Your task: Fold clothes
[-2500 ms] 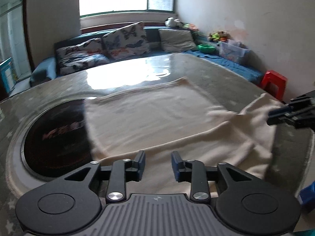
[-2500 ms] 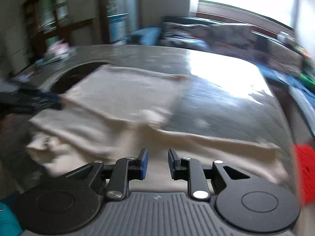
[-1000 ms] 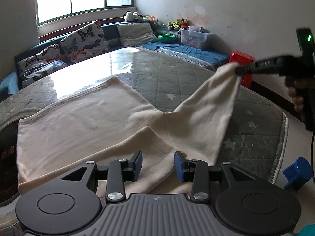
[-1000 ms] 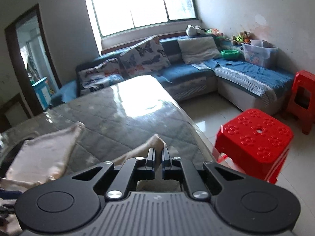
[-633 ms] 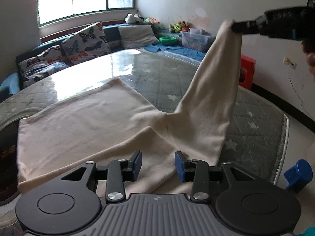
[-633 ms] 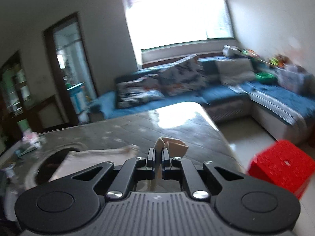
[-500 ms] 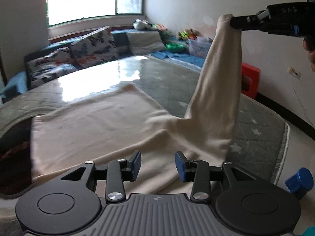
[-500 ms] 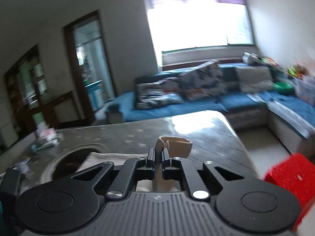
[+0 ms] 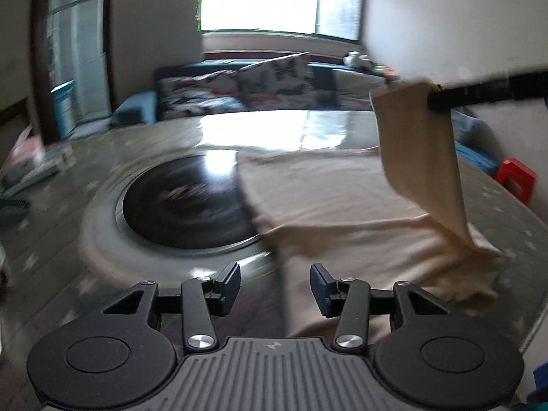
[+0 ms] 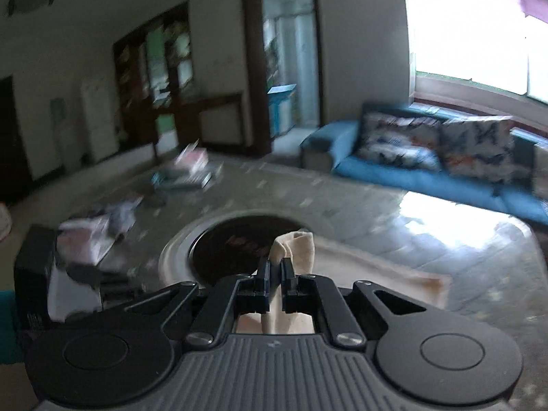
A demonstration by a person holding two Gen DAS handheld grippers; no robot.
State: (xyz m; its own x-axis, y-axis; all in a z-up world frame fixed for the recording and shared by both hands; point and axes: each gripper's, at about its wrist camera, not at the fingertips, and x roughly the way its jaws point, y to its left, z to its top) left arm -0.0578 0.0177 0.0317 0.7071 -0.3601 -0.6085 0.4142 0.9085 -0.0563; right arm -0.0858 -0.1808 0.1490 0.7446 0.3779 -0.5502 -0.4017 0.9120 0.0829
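Observation:
A cream garment (image 9: pixel 342 205) lies spread on the grey quilted table (image 9: pixel 85 212). My right gripper (image 10: pixel 275 267) is shut on one end of the garment (image 10: pixel 298 243) and holds it high; in the left wrist view it (image 9: pixel 435 101) comes in from the right with a strip of cloth (image 9: pixel 421 157) hanging down to the table. My left gripper (image 9: pixel 274 282) is open and empty, low over the garment's near left edge.
A round black cooktop (image 9: pixel 185 202) is set into the table left of the garment. Books and papers (image 10: pixel 185 171) lie at the table's far side. A blue sofa with cushions (image 9: pixel 246 85) stands behind. A red stool (image 9: pixel 515 176) is at the right.
My right gripper has carried the held end up and leftward over the table. My left gripper has swung left, so the cooktop is now in front of it; it stays open.

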